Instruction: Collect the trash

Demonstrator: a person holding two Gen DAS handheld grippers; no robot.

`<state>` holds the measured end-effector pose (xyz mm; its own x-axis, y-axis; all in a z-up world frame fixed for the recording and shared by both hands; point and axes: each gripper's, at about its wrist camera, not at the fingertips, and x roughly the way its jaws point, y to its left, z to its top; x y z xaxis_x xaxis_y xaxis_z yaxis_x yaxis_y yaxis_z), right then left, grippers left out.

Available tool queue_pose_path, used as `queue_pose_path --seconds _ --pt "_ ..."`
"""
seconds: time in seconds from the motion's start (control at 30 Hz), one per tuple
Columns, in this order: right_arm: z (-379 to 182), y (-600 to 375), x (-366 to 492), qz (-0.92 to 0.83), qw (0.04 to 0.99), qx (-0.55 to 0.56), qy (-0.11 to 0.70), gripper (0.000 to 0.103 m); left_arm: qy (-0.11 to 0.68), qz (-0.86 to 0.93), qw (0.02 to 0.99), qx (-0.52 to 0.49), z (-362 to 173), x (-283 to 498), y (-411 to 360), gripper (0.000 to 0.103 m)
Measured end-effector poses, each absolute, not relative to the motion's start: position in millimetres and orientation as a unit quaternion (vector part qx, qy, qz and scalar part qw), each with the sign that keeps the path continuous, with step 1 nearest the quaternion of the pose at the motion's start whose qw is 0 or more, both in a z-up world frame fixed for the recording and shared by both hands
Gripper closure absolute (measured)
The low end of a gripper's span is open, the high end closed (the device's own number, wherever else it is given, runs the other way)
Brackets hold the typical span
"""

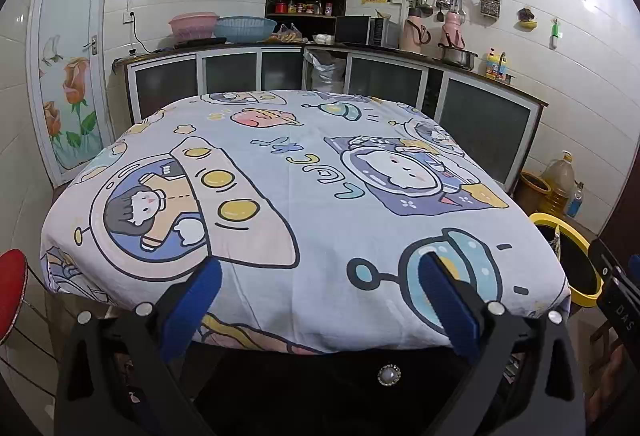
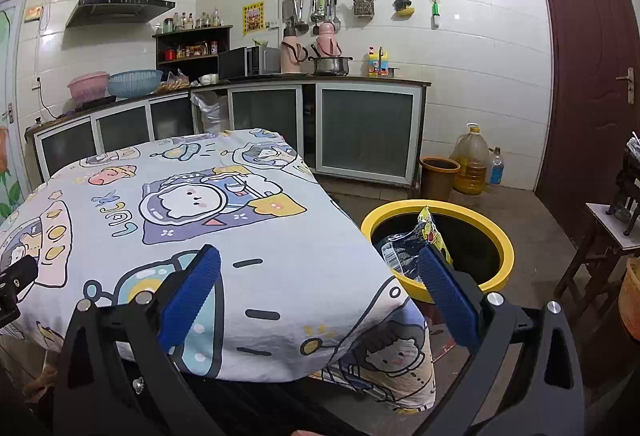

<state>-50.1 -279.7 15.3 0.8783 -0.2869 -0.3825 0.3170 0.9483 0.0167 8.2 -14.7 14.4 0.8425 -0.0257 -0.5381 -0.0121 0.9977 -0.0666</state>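
Observation:
A table under a cartoon-print cloth (image 1: 304, 204) fills the left wrist view and also shows in the right wrist view (image 2: 200, 236). No trash shows on it. A black bin with a yellow rim (image 2: 505, 240) stands on the floor to the right of the table, with crumpled snack wrappers (image 2: 404, 246) inside; it also shows in the left wrist view (image 1: 560, 222). My left gripper (image 1: 320, 268) is open and empty over the table's near edge. My right gripper (image 2: 320, 260) is open and empty over the table's near right corner, its right finger (image 2: 448, 288) in front of the bin.
Kitchen counters with glass-door cabinets (image 2: 360, 124) run behind the table. A brown bucket (image 2: 438, 176), an oil jug (image 2: 472, 160) and a small bottle (image 2: 496, 166) stand on the floor by the wall. A wooden stool (image 2: 604, 248) is at right, a red stool (image 1: 12, 288) at left.

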Motion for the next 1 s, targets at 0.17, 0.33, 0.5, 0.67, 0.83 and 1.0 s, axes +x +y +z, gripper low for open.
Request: queue_pose_path --seconds 0.17,0.33,0.5,0.67,0.83,1.0 --pt "15.7 -280.4 -50.2 -0.156 0.969 0.039 0.189 0.008 0.282 -0.009 0.959 -0.033 14.3 9.1 -16.7 0.008" --pt "15.2 -280.7 -50.4 -0.156 0.968 0.04 0.19 0.008 0.279 -0.011 0.96 -0.029 15.6 7.9 -18.6 0.008" --pt "15.5 -280.6 -50.4 -0.156 0.968 0.039 0.19 0.008 0.277 -0.014 0.96 -0.024 16.9 7.2 -21.7 0.008" --pt "15.6 -280.7 -50.3 -0.157 0.968 0.04 0.19 0.008 0.278 -0.015 0.96 -0.023 17.7 7.6 -23.0 0.008" --pt "13.3 -281.2 -49.2 -0.157 0.968 0.042 0.194 0.008 0.28 -0.017 0.96 -0.023 16.9 8.0 -22.9 0.008" --pt "13.5 -281.2 -49.2 -0.157 0.968 0.042 0.194 0.008 0.28 -0.018 0.96 -0.021 16.6 8.7 -23.4 0.008"
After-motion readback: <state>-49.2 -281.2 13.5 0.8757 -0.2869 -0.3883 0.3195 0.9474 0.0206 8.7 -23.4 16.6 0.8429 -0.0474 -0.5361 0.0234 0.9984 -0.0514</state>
